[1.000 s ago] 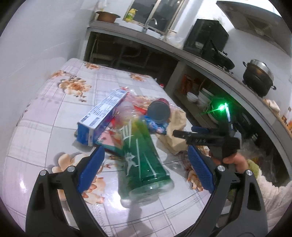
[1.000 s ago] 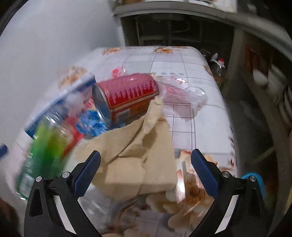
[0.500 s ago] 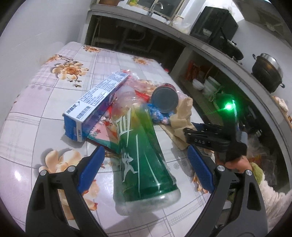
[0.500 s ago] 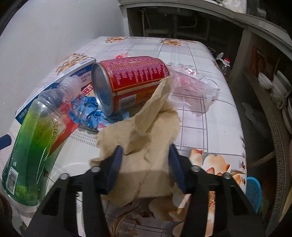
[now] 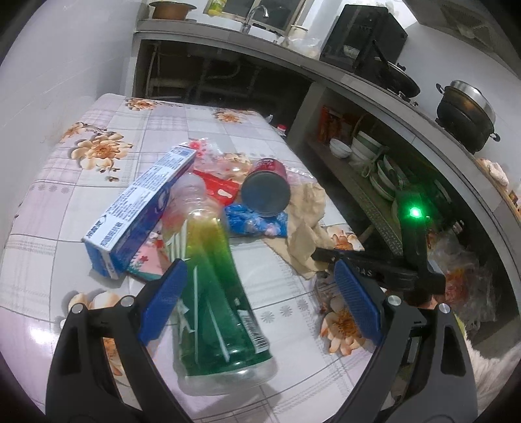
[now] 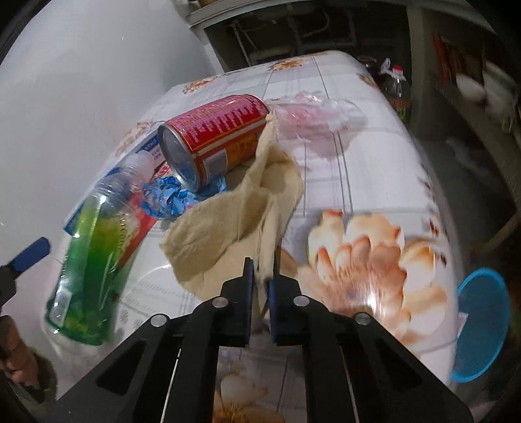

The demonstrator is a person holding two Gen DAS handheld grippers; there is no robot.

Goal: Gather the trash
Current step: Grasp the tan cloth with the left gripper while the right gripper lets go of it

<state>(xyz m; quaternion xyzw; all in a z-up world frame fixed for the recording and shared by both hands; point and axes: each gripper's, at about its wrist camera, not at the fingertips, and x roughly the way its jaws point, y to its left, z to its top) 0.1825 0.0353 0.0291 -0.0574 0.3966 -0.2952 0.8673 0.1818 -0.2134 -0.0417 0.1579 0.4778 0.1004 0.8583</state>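
Having just closed its jaws on the tissue (image 6: 241, 224), the right gripper (image 6: 259, 286) starts collection; left gripper (image 5: 260, 302) gapes around the bottle (image 5: 215, 286), can (image 6: 215, 140) and box (image 5: 140, 211) still on the worktop (image 5: 81, 195).

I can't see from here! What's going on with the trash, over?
Right gripper just closed, pinching the tan paper. Left gripper open around the green bottle. Can touches the paper.

Pretty clearly a home kitchen: a long concrete counter (image 5: 374, 88) runs along the far wall with a sink tap (image 5: 257, 13) under a window, a black pot (image 5: 464, 114) off to the right, and stacked bowls (image 5: 368, 149) on the shelf below (open, no doors). Nearer sits a table in a floral oilcloth (image 5: 97, 146).
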